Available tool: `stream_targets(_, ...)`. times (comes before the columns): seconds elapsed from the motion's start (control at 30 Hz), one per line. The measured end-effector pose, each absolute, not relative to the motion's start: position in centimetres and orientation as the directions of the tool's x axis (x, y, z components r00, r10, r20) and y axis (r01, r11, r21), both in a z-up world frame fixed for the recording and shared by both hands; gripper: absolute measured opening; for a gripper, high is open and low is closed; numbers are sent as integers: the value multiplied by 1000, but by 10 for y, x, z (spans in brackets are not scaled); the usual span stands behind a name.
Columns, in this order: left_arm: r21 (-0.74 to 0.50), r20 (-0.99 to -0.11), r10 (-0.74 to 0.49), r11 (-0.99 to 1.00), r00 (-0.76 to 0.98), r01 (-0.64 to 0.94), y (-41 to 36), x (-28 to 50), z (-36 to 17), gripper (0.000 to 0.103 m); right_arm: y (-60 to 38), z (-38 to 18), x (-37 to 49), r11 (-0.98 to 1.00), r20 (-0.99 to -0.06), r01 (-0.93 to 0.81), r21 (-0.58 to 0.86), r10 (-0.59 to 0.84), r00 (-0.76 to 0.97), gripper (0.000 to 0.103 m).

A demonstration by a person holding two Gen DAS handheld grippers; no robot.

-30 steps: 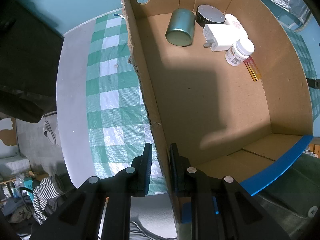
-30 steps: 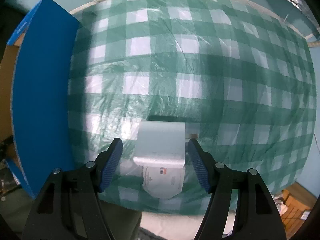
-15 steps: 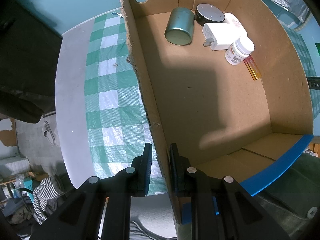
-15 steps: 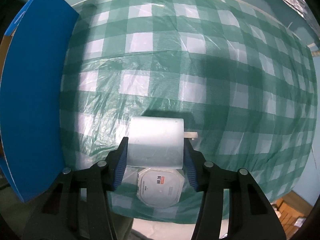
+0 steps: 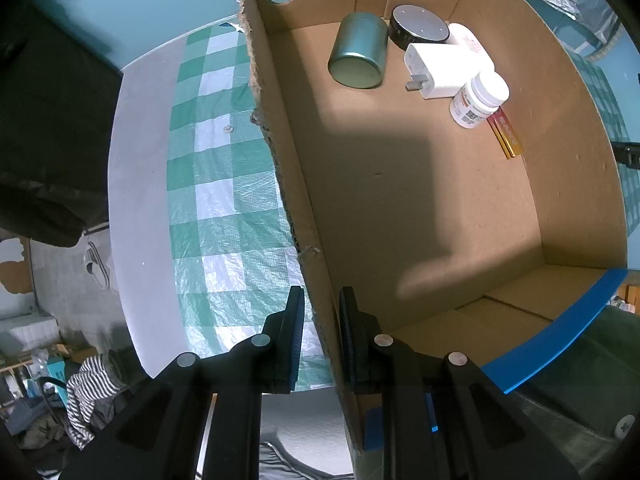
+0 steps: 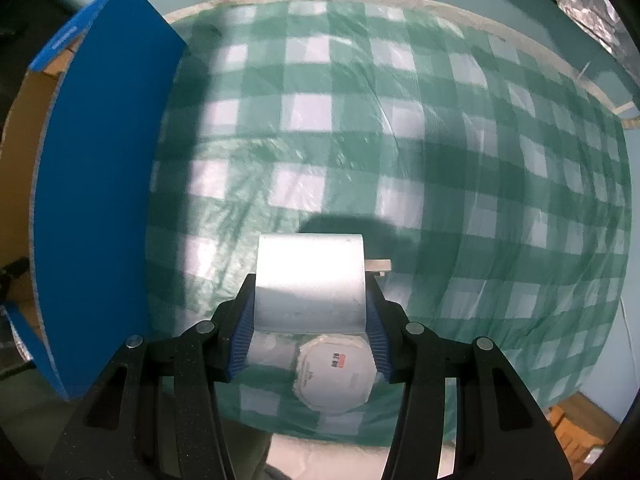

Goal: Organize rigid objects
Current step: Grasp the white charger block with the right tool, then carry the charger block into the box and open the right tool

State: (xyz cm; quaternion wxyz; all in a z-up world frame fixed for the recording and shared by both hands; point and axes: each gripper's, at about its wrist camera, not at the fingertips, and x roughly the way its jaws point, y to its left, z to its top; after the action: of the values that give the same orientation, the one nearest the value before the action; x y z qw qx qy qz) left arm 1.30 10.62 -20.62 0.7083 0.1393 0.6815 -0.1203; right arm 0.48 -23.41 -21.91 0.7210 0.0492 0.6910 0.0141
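Note:
My right gripper (image 6: 312,280) is shut on a white plug adapter (image 6: 310,264), held just above the green checked cloth (image 6: 440,160); a metal prong (image 6: 378,266) sticks out on its right. Below it shows a white octagonal labelled face (image 6: 334,372); whether it belongs to the adapter I cannot tell. My left gripper (image 5: 320,300) is shut on the left wall of the cardboard box (image 5: 304,240). At the box's far end lie a green tin (image 5: 358,56), a black round speaker (image 5: 420,26), a white charger (image 5: 440,68), a white pill bottle (image 5: 478,98) and a red-gold packet (image 5: 506,136).
The box's blue outer side (image 6: 100,200) stands close on the left of the right gripper. Most of the box floor (image 5: 400,208) is bare cardboard. The table edge and floor clutter (image 5: 92,392) lie at the lower left of the left wrist view.
The right jaws closed onto the white adapter and raised it off the cloth, drifting slightly. The left gripper and the box have not moved.

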Motion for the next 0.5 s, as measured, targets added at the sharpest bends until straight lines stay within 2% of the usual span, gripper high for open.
stream_targets(0.5,33,-999,17,931,47,363,106,13,-206,18,-209,-172,23,993,-986,-32,114,117,115,49)
